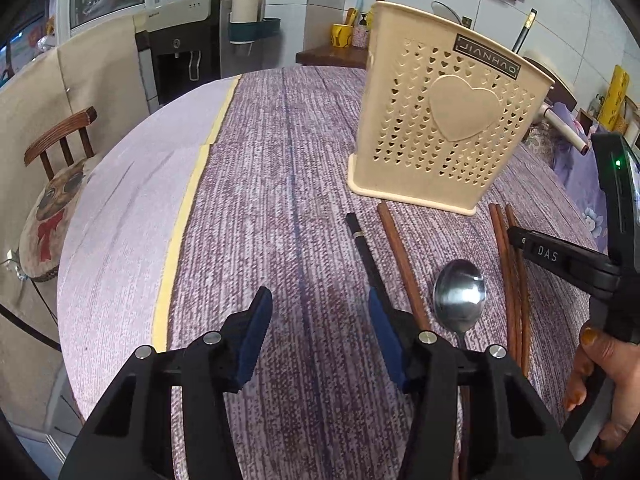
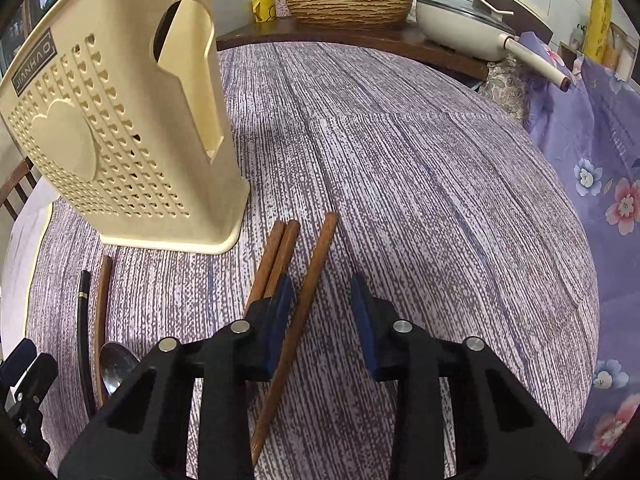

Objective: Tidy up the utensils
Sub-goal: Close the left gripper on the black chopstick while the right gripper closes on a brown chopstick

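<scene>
Two grippers hang over the table (image 2: 420,152): the right gripper (image 2: 320,320) has its pads either side of one brown chopstick (image 2: 298,312), a gap showing, not clamped; the left gripper (image 1: 320,344) is parted over bare cloth. Beside them lie a spoon (image 1: 459,296), a black chopstick (image 1: 366,248) and more brown ones. Toward the far edge stands the holder (image 1: 444,116) — cream, pierced with hearts, contents hidden.
</scene>
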Tool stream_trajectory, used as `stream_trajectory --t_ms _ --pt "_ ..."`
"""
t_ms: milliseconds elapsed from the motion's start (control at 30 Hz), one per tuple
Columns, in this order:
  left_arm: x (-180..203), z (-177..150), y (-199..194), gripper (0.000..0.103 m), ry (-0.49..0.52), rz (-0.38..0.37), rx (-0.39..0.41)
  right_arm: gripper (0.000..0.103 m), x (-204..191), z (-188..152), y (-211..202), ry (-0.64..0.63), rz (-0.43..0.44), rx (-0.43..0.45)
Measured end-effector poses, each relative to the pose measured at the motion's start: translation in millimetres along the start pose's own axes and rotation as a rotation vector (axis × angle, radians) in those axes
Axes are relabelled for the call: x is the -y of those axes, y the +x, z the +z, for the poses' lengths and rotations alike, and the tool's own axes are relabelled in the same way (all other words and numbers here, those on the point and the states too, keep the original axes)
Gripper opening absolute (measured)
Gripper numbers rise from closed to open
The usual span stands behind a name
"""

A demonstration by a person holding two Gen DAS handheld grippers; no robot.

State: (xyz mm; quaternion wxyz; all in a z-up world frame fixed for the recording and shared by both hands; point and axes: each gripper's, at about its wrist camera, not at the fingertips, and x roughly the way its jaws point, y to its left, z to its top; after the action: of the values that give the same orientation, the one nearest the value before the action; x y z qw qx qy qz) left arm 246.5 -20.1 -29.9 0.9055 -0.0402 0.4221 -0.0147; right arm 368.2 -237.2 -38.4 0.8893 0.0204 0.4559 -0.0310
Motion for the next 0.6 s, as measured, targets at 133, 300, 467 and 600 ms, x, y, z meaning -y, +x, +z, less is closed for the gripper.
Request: stream_trajectory --t_ms 133,300,467,600 --pt "9.8 9.8 10.7 0.041 0.013 -0.01 -0.029 0.024 0.3 -0.7 -1.5 -0.006 0.012 0.007" --pt "15.8 18.2 25.8 0.037 -0.003 -0.029 -0.071 0.022 1.9 -2.6 -2.9 -0.01 0.027 0.006" --pt "24.7 20.8 34.4 0.029 0.022 -0.005 -0.083 0.022 3.1 -2.7 -3.2 -0.006 0.032 0.005" --pt "28.5 22.5 36.6 0.027 0.031 0.013 -0.079 0.022 3.0 -2.9 -3.2 -0.002 0.03 0.004"
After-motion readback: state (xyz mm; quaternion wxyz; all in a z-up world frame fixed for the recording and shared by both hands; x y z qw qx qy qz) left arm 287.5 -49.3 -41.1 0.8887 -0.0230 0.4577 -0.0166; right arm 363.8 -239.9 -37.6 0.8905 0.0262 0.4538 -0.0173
